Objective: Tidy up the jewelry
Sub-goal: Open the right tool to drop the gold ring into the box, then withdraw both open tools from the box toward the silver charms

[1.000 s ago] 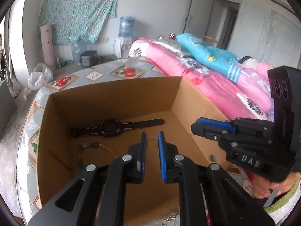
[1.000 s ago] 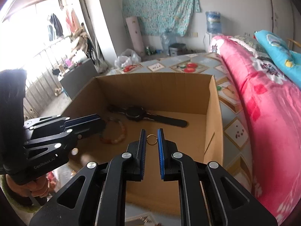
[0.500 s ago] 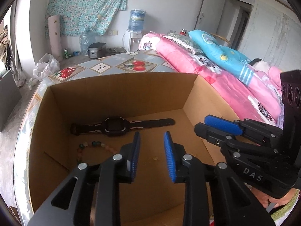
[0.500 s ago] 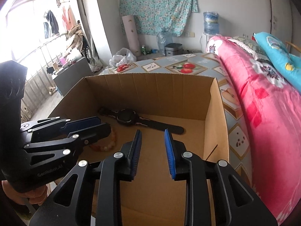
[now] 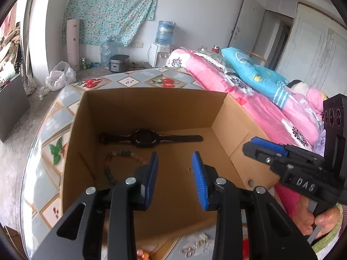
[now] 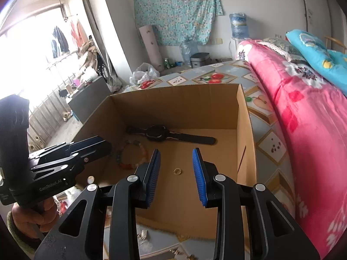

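Three pieces, a watch (image 6: 159,133), a bead bracelet (image 6: 132,153) and a ring (image 6: 177,171), lie in the cardboard box (image 6: 173,106); both grippers, left (image 5: 175,178) and right (image 6: 176,173), hover empty, jaws just opened, while small pieces (image 5: 195,246) wait outside.

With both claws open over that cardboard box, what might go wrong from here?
The small gold ring lies loose on the box floor right under the open right gripper; a dip could knock it away. The left gripper hangs close over the bead bracelet and could snag it. Small silver pieces on the table by the box's near wall might be swept off.
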